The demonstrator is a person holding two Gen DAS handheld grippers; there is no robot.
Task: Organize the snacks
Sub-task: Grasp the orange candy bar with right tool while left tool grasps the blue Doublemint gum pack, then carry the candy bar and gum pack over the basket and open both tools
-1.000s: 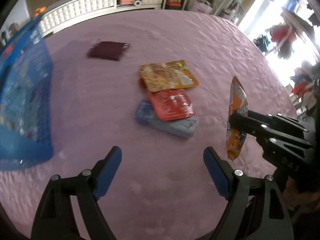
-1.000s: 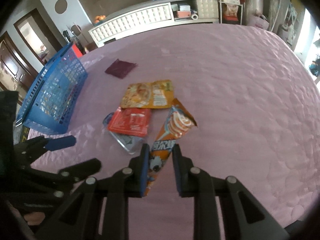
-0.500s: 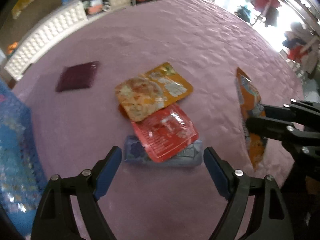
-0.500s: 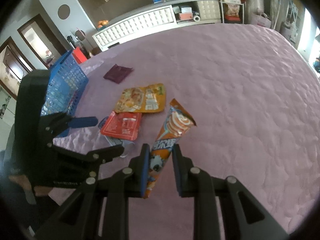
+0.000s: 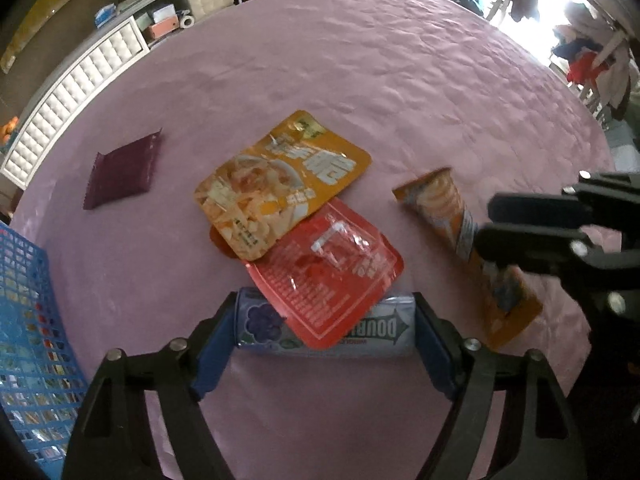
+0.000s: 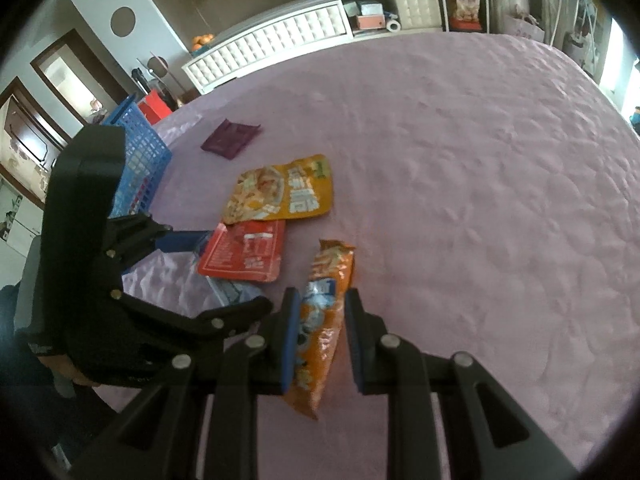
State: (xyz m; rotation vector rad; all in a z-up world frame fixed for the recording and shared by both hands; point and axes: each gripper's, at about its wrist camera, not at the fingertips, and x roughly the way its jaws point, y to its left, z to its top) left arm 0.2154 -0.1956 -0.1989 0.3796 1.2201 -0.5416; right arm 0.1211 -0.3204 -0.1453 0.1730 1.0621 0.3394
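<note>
Left hand-held gripper [image 5: 324, 334] moved in over the snack pile, jaws just narrowed, now straddling blue-grey gum pack [image 5: 372, 334]

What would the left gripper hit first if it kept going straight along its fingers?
Probably the blue-grey gum pack, which lies between the left gripper's open fingers; the red pouch overlaps its top. Depth is uncertain.

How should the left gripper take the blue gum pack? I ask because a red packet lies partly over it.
Grip the blue gum pack by its two short ends, coming straight down from above. It lies flat and long on the purple cloth, and both ends stick out past the red packet. The left gripper already straddles them, its jaws just closing in.
</note>
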